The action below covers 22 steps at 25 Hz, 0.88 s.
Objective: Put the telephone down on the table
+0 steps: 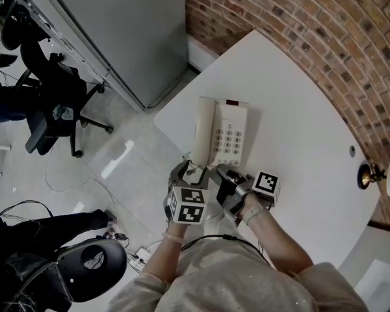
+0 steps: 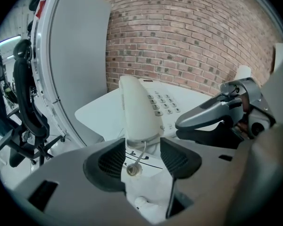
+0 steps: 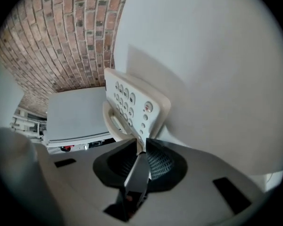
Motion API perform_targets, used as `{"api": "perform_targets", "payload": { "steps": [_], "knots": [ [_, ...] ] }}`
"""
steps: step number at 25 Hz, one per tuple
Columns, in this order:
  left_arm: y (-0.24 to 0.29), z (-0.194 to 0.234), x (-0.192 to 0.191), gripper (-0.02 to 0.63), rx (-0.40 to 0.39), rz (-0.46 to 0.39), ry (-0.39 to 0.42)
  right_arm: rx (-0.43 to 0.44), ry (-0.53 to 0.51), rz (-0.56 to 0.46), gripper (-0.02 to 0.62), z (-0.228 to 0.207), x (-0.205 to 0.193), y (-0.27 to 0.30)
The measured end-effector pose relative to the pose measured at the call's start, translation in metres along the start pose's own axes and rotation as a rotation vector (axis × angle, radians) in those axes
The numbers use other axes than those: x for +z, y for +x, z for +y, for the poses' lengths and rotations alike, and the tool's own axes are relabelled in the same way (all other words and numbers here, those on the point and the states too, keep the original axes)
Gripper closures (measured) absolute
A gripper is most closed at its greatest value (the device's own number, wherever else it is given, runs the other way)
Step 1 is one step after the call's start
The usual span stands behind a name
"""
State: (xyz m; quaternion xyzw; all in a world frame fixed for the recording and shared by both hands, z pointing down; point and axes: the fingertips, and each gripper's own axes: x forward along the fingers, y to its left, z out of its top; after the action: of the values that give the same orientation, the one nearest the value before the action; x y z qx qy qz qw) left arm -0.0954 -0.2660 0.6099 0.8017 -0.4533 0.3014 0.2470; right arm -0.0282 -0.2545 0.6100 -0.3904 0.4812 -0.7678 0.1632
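The telephone (image 1: pixel 226 132) lies on the white table (image 1: pixel 305 135), close to the table's near edge. Its base looks flat on the top, and the handset (image 1: pixel 204 123) rests in its cradle along the telephone's left side. The left gripper (image 2: pixel 142 145) is clenched on the near end of the handset, a pad against each side, and the cord (image 2: pixel 137 159) hangs down between them. The right gripper (image 3: pixel 141 147) is at the telephone's near right corner, its jaws pinched on the thin front edge of the base, just below the keypad (image 3: pixel 127 102).

The set-down seems nearly done, so the care now is in letting go. I judge it best to make sure the whole base bears on the table before either grip loosens, because this near the table's edge a hanging corner could tip the telephone. Free the right pinch first and draw straight back rather than up, so the front edge isn't lifted. Then open squarely off the handset, so it isn't dragged from its cradle and the cord isn't snagged.

No brand name can be read. The keypad digits are too small to make out, and a dark red strip (image 1: pixel 233 102) at the telephone's far end shows no legible text. The gripper cubes (image 1: pixel 187 205) carry only black-and-white square patterns.
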Motion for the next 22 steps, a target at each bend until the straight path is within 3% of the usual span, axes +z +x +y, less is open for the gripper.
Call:
{"api": "perform_targets", "payload": {
  "steps": [4, 10, 16, 22],
  "knots": [
    [-0.007, 0.006, 0.006, 0.387, 0.052, -0.032, 0.003, -0.026, -0.096, -0.015, 0.577, 0.001, 0.008, -0.005],
    [-0.018, 0.006, 0.016, 0.388, 0.09, -0.089, -0.011, -0.028, -0.311, -0.007, 0.589, 0.01, 0.017, -0.014],
    [-0.035, 0.013, 0.027, 0.501, 0.144, -0.151, -0.04, -0.039, -0.604, -0.001, 0.589, 0.024, 0.024, -0.025],
    [-0.049, 0.019, 0.035, 0.572, 0.197, -0.188, -0.052, -0.031, -0.705, -0.017, 0.589, 0.032, 0.033, -0.038]
  ]
}}
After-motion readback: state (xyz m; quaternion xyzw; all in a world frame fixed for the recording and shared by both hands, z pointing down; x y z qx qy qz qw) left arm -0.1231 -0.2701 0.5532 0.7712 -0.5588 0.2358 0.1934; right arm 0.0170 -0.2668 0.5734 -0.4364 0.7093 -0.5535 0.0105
